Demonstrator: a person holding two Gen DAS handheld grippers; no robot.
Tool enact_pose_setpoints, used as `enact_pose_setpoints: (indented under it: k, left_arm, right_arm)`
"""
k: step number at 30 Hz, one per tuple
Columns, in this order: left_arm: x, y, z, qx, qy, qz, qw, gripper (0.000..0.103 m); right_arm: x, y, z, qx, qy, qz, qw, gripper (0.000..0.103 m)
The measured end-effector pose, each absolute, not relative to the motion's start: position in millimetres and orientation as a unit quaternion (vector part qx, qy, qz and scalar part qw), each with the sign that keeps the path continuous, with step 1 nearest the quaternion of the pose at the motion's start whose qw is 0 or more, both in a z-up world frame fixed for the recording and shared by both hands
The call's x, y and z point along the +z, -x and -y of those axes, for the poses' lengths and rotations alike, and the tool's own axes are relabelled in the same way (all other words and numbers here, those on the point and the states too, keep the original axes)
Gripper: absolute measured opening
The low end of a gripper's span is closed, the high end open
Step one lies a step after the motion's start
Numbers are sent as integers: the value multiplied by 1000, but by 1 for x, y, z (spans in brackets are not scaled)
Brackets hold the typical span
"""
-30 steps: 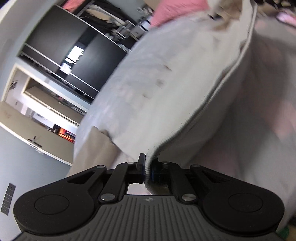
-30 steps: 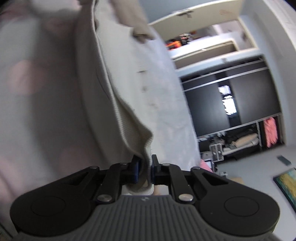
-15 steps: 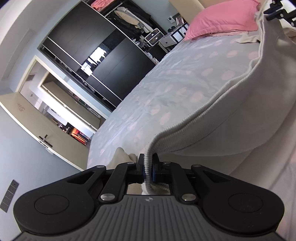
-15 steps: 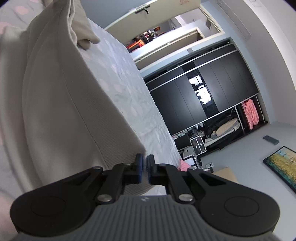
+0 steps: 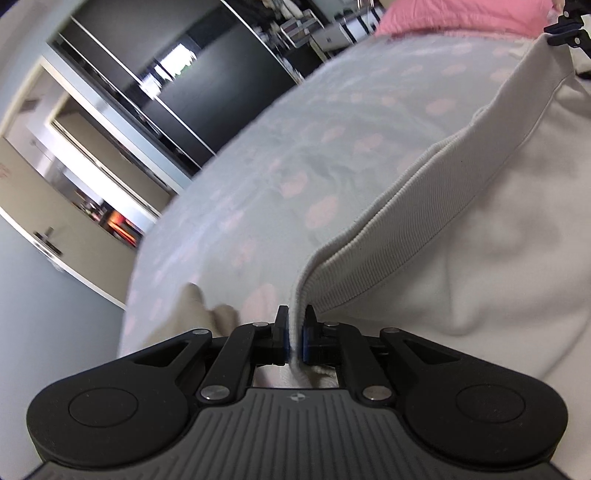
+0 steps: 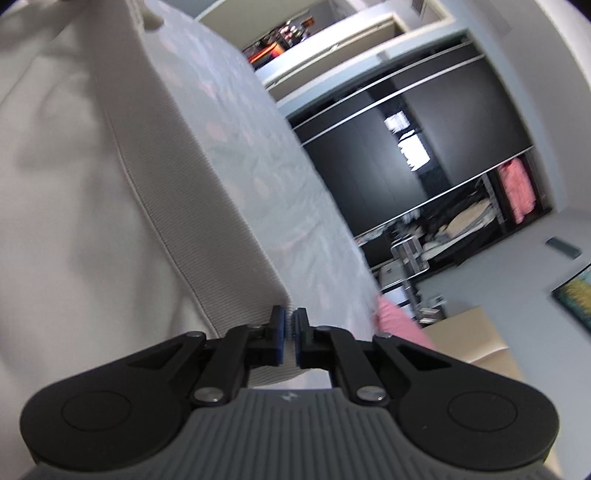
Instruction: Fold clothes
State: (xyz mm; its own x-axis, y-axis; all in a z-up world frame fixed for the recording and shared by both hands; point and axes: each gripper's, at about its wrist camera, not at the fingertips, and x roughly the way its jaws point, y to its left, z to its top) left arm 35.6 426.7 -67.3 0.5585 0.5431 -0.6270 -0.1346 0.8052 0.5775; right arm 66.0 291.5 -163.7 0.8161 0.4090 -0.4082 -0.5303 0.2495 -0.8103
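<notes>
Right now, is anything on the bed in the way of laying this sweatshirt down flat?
Nothing visible. Both the left gripper and right gripper pinch the sweatshirt hem, and the bedspread beyond looks bare; the pink pillow sits at the far end.

someone's bedroom at home, bed [image 5: 295, 155] with pale pink-spotted sheet, pink pillow [image 5: 461, 16], big black sliding wardrobe [image 6: 399, 147] with clothes piled on open shelves [image 6: 454, 225], framed picture [image 6: 574, 295] on wall
</notes>
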Motion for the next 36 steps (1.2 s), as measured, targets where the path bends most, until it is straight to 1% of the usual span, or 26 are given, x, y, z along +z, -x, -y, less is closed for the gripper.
enact_pose_setpoints:
  k: [6,9,11,12,13,14,15,16,17,18,19,20,22,25,30,33,36]
  left_arm:
    - [-115,-55,-448,183,-217,-466,838,6]
    - [-128,-54,-451,180,-208,-472,838,12]
    - [-130,-52,-453,183,-201,-470,839,23]
    - [-130,-50,-454,185,-198,-469,841,25]
    - [-129,-48,-455,187,-193,-467,843,31]
    - [-127,-45,-456,190,-187,-464,845,41]
    - [-124,-41,-458,194,-183,-459,848,47]
    - [-120,-37,-459,197,-178,-454,850,53]
    - [-114,-29,-459,199,-168,-451,854,58]
    - [-108,-22,-459,201,-159,-448,857,62]
    - [-102,-15,-460,203,-150,-444,860,70]
    - [-95,-8,-460,205,-140,-441,862,76]
    - [-83,7,-461,209,-122,-434,868,77]
    - [-64,29,-462,215,-95,-423,875,77]
    - [-40,66,-464,245,-63,-412,876,77]
    - [-28,94,-460,253,-37,-408,877,77]
    - [-23,123,-453,263,-7,-404,876,77]
  right_arm:
    - [-210,-104,-328,308,543,-92,776,6]
    - [-229,-115,-337,312,540,-110,774,6]
    - [-238,-120,-340,311,538,-119,774,6]
    - [-240,-121,-341,311,536,-122,775,8]
    - [-241,-123,-341,311,532,-125,777,13]
    - [-242,-124,-341,312,528,-128,779,34]
    - [-241,-125,-341,310,526,-126,782,47]
    - [-239,-125,-340,310,523,-121,785,66]
    - [-238,-126,-337,309,518,-119,789,71]
    - [-234,-125,-334,304,513,-119,794,71]
    - [-229,-124,-331,297,507,-121,800,73]
    - [-224,-124,-326,292,496,-127,808,77]
    - [-212,-116,-311,289,466,-147,823,82]
    - [-190,-113,-287,300,404,-197,841,82]
    - [-161,-98,-241,317,307,-258,860,80]
    - [-151,-84,-212,320,242,-296,867,80]
    - [-147,-70,-188,313,207,-326,867,81]
